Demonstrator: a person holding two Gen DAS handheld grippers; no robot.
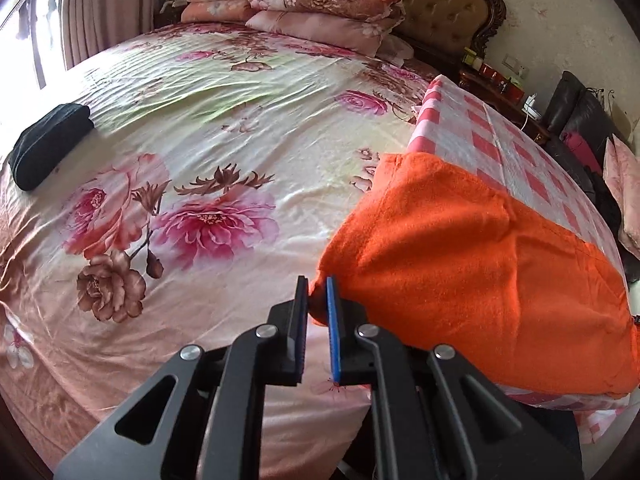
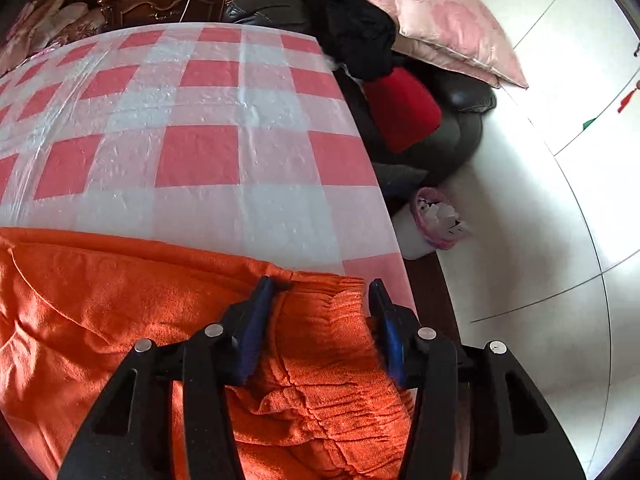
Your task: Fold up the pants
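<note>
The orange pants (image 1: pixel 480 260) lie on a pink-and-white checked plastic sheet (image 1: pixel 500 136) spread over the near corner of the bed, and everything else is placed from that sheet. In the left wrist view the left gripper (image 1: pixel 318 296) has its two fingers nearly together, pinching a bunched corner of the orange cloth that hangs just off the sheet's edge, above the flowered bedspread (image 1: pixel 208 128). In the right wrist view the right gripper (image 2: pixel 322 292) stands over the gathered elastic waistband (image 2: pixel 320 320) at the sheet's near edge; its jaws straddle the band with a clear gap on each side, and whether the pads press the cloth cannot be told for sure, though they look apart from it. Well away from the sheet, across the bedspread, sits a folded dark garment (image 1: pixel 50 144). Beyond the sheet's far end, stacked pillows (image 1: pixel 320 4) rest against a tufted headboard (image 1: pixel 444 12). Beside the sheet, off the bed, a small lined waste bin (image 2: pixel 434 220) stands on the white floor.
</note>
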